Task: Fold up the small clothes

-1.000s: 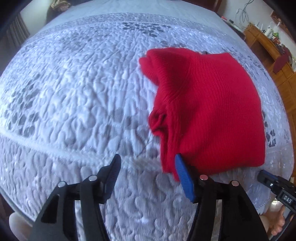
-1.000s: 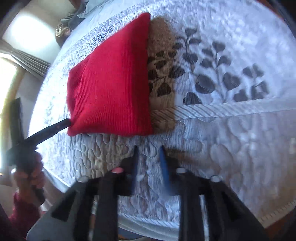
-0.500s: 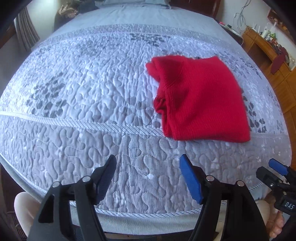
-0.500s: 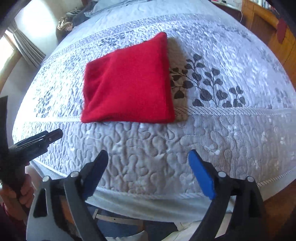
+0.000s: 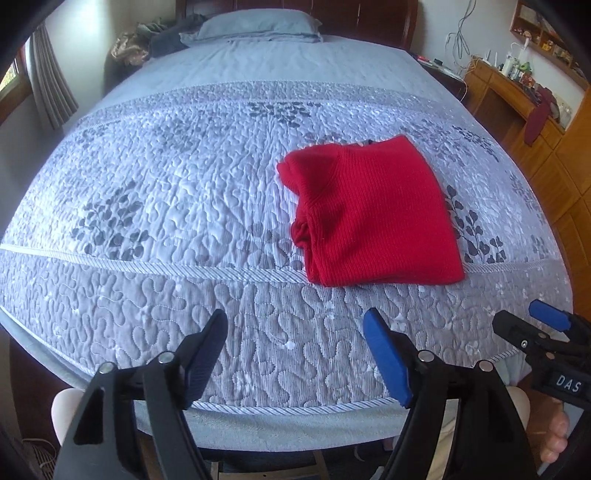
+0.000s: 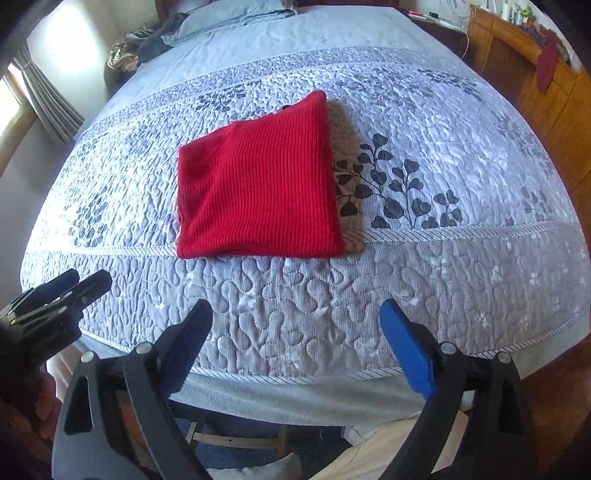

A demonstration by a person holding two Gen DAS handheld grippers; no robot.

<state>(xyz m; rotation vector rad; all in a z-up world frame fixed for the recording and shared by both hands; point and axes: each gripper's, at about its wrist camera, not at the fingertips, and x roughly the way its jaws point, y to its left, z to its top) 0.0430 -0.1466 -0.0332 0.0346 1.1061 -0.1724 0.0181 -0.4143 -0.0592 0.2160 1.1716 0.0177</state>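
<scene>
A red knitted garment [image 5: 376, 214] lies folded into a rough square on the grey quilted bedspread [image 5: 147, 192], towards the right of the bed. The right wrist view has the same red garment [image 6: 258, 184] at centre, its near edge on a corded seam. My left gripper [image 5: 295, 317] hovers above the bed's near edge, short of the garment, its jaws opening with nothing between them. My right gripper [image 6: 295, 306] stands wide open and empty, also back from the garment. Each gripper shows at the side of the other's view.
A pillow [image 5: 258, 22] and piled clothes lie at the head of the bed. Wooden cabinets [image 5: 539, 122] with clutter stand along the right side. Curtains [image 6: 48, 103] hang at the left. The bed's front edge [image 6: 295, 380] is just under both grippers.
Both grippers have risen and pulled back from the garment towards the bed's near edge. The left let go of the garment's near corner. The right's jaws went from nearly shut to wide open.
</scene>
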